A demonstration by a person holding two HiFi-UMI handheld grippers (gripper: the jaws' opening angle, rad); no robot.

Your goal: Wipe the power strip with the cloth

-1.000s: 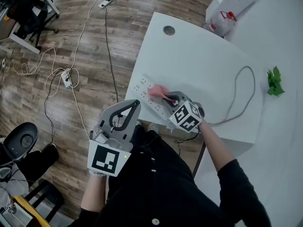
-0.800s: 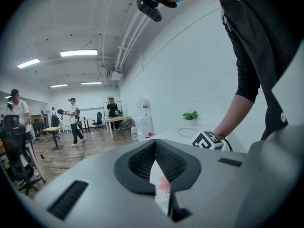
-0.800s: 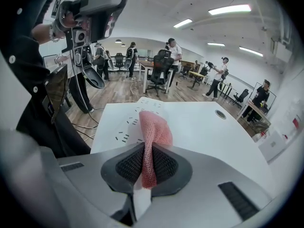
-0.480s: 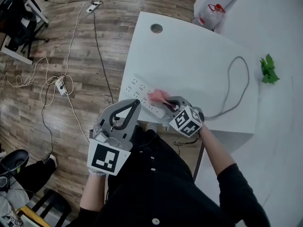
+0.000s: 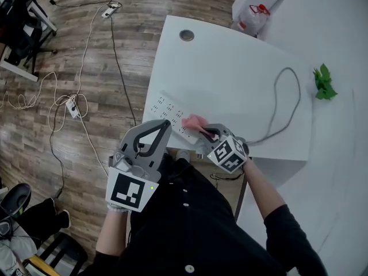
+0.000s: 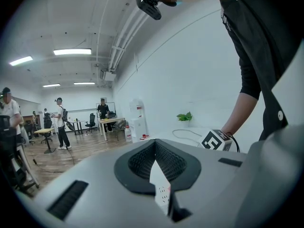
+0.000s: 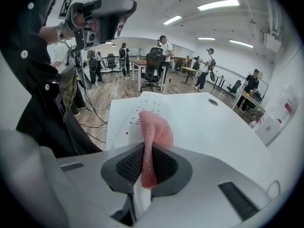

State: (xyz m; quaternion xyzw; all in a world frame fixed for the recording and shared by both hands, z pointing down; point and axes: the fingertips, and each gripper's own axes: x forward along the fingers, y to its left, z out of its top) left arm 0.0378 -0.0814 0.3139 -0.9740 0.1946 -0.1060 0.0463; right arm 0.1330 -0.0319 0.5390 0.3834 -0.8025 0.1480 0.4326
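Wide wood-plank floor (image 5: pixel 69 154) on the left, strewn with loose cables and a second strip of sockets (image 5: pixel 72 105) well apart from the table. White table (image 5: pixel 230 68) filling the upper right, rounded at its corner, with a round cable hole (image 5: pixel 186 35) near the far edge. Broad bare tabletop between the near-left edge and a grey cable (image 5: pixel 283 105) looping at the right; small green plant sprig (image 5: pixel 323 84) beyond that loop. White container with red print (image 5: pixel 253 16) past the far corner, print too small to read.

Left gripper (image 5: pixel 164 126) held in the air just beside the table's near edge, square black-and-white marker on its cube. Jaws drawn together to a thin sliver, gripping nothing (image 6: pixel 159 184).

Right gripper (image 5: pixel 208 133) low over the near edge, marker cube turned upward. Jaws clamped on the pink cloth (image 7: pixel 147 160).

Power strip (image 5: pixel 167 107): long, white, flat along the near-left table edge, the drop to the floor just beside it. Rows of dark socket slots on top, a small red dot near the close end (image 7: pixel 147 101).

Cloth (image 5: pixel 195 121): pink open-mesh knit, bunched into a fold, pressed onto the strip's top toward its near end (image 7: pixel 154 127).
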